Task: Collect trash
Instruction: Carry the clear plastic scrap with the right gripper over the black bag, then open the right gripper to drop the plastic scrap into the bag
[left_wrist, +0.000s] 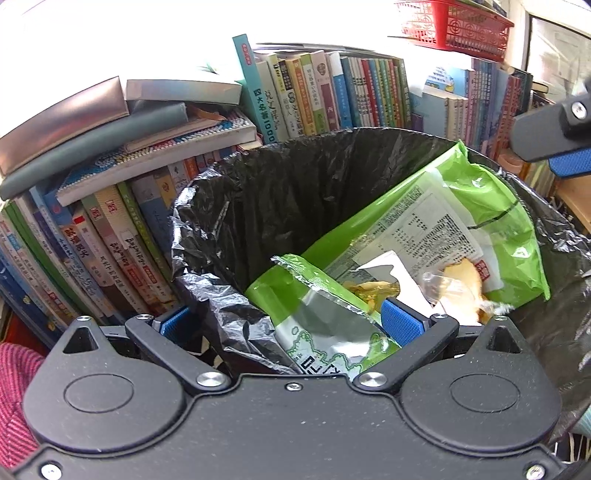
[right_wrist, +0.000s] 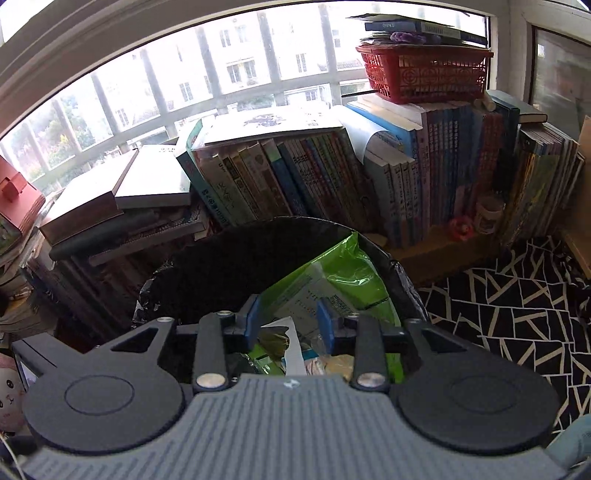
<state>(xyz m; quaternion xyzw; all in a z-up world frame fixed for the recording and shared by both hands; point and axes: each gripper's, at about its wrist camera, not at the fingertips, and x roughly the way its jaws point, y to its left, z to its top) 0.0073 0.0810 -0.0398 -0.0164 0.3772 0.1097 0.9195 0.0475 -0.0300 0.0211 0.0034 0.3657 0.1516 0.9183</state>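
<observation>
Jaws of the left gripper (left_wrist: 291, 321) stand wide, straddling the near rim of a bin lined w/ a black bag (left_wrist: 295, 173); the crumpled liner edge and a silver-and-green snack wrapper (left_wrist: 325, 325) sit between the blue pads, but neither pad visibly presses on them, so no firm hold can be read. Jaws of the right gripper (right_wrist: 289, 321) hang roughly half open over the same bin (right_wrist: 236, 258), nothing between them; in the left wrist view one blue-padded finger pokes in at upper right.

Trash is already inside: a large green packet (left_wrist: 491, 206) leans against the far-right wall of the liner, printed label up, w/ a white paper scrap (left_wrist: 388, 269), a clear wrapper (left_wrist: 439, 284) and a pale food piece (left_wrist: 465, 280) lying on it. Bin stands just in front of rows of books (left_wrist: 332, 92); a red basket (right_wrist: 424, 74) sits atop the stacks, and a black-and-white patterned cloth (right_wrist: 517, 306) spreads to the right.

Step in hand, by the look of it: the drop-off, the right side apparently done releasing while the left steadies the bin edge. Next move likely calls for lifting the right gripper clear w/o snagging the liner, then seeking more litter. Whether any remains outside the bin can't be told from these views.
</observation>
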